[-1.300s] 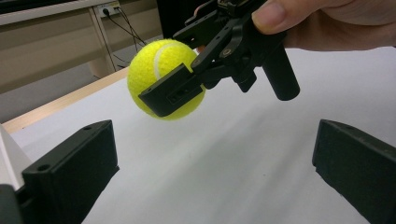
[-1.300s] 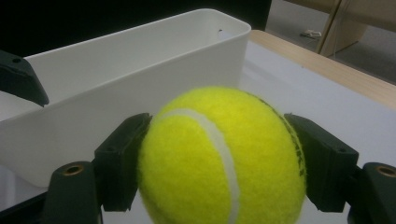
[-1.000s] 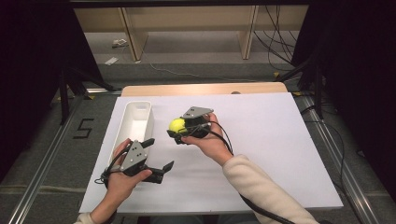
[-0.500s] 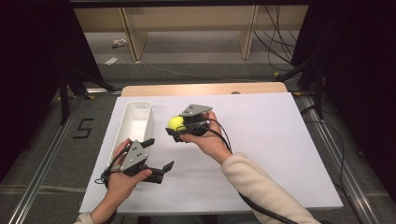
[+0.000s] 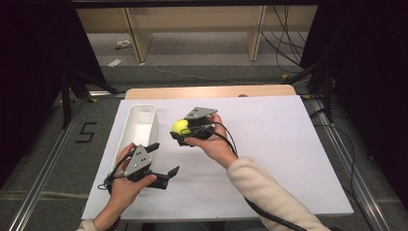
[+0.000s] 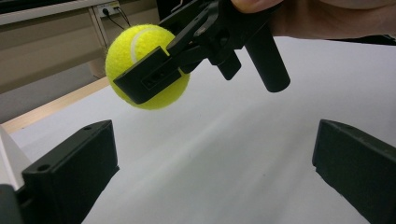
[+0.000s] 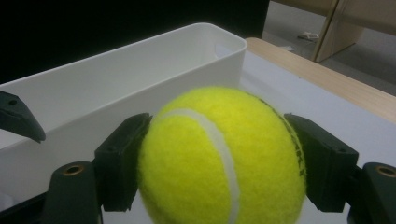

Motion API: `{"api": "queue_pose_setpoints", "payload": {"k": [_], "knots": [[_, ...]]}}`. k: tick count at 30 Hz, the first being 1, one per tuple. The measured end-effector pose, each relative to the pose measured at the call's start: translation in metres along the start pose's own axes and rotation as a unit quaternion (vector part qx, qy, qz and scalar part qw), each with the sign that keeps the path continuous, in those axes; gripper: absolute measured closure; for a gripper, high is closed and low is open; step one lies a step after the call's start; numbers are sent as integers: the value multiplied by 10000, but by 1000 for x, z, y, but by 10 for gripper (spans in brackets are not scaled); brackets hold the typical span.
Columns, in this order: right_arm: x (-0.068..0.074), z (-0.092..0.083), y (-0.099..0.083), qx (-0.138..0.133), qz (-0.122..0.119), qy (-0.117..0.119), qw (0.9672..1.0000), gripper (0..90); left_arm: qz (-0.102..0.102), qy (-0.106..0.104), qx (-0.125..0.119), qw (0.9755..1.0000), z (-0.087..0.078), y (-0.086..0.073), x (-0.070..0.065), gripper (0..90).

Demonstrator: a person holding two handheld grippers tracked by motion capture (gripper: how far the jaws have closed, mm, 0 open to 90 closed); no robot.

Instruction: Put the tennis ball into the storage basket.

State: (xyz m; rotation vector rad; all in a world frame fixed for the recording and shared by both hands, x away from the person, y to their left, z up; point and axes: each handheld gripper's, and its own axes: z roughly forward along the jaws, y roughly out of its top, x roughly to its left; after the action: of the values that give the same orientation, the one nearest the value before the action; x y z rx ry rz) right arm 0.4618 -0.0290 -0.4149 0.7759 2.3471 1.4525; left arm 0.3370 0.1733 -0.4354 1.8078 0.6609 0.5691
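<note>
High view first, working across from the left edge of the desk (image 5: pixel 288 159): the left tongs (image 5: pixel 161 159) hang low near the front-left corner, jaws spread wide with nothing between them, and the left gripper view confirms it, the two black jaws standing far apart over bare white surface. Just beyond them, along the left edge, lies the long white bin (image 5: pixel 139 127), and as far as I can see into it there is nothing inside; the right gripper view shows its near wall and part of its far inner wall, not the floor, so I can't vouch for every corner. Just right of the bin, the right tongs (image 5: pixel 180 132) are clamped on the yellow tennis ball (image 5: pixel 181 126), one jaw on each side, and the ball is held up off the desk, close to the bin's right wall but not over the opening. My reading is that the pick-up is done and the carry is well along; what is left is to bring the ball over the rim and let it go inside.
</note>
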Motion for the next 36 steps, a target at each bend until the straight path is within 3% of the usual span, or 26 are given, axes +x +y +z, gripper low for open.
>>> {"api": "queue_pose_setpoints", "payload": {"k": [36], "knots": [[2, 3, 14, -64, -29, 18, 10000, 267, 12, -1, 7, 10000, 0, 0, 1, 0]]}}
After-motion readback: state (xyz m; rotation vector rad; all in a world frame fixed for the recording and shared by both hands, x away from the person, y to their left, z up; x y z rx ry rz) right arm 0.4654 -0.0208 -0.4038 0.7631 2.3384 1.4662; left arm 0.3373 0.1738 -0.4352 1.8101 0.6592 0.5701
